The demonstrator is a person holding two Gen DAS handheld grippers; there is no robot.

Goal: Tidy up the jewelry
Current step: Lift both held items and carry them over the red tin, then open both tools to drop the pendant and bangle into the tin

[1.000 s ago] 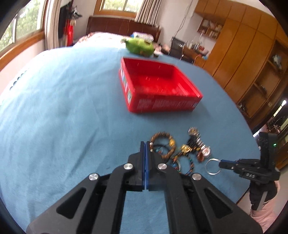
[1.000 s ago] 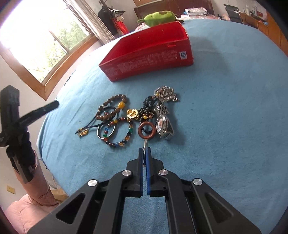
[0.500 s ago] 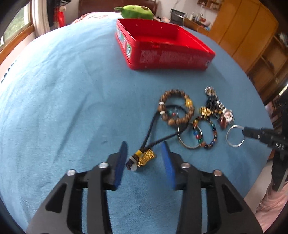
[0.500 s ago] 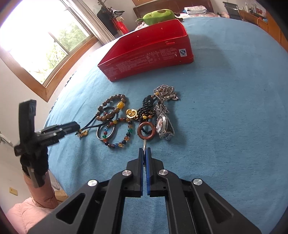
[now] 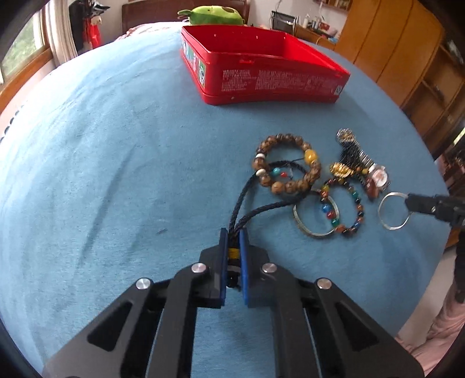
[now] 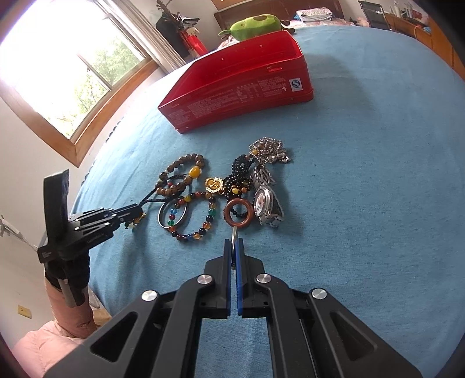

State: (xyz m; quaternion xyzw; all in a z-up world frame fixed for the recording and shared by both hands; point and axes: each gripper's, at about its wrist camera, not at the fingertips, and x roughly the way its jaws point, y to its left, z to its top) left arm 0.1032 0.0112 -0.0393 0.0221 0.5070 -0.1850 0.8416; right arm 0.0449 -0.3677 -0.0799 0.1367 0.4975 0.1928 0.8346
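Jewelry lies in a heap on the blue cloth (image 5: 101,174). My left gripper (image 5: 233,235) is shut on the gold charm end of a black cord necklace (image 5: 247,203), whose cord runs under a brown bead bracelet (image 5: 287,162). My right gripper (image 6: 233,242) is shut on a thin silver ring (image 5: 393,210), seen edge-on in its own view, just in front of a brown wooden ring (image 6: 237,216). A coloured bead bracelet (image 6: 193,216), a silver bangle (image 5: 315,215), a watch (image 6: 267,206) and black beads (image 6: 239,177) lie between. An open red tin (image 5: 261,75) stands beyond.
A green plush toy (image 5: 215,14) lies behind the tin. The table's edge curves close behind both grippers. A window (image 6: 58,67) is on the left, wooden cabinets (image 5: 407,58) on the right. The left gripper shows in the right wrist view (image 6: 133,210).
My left gripper opened, came down around the gold charm of the black cord necklace and shut on it. My right gripper stayed still, shut on the silver ring.
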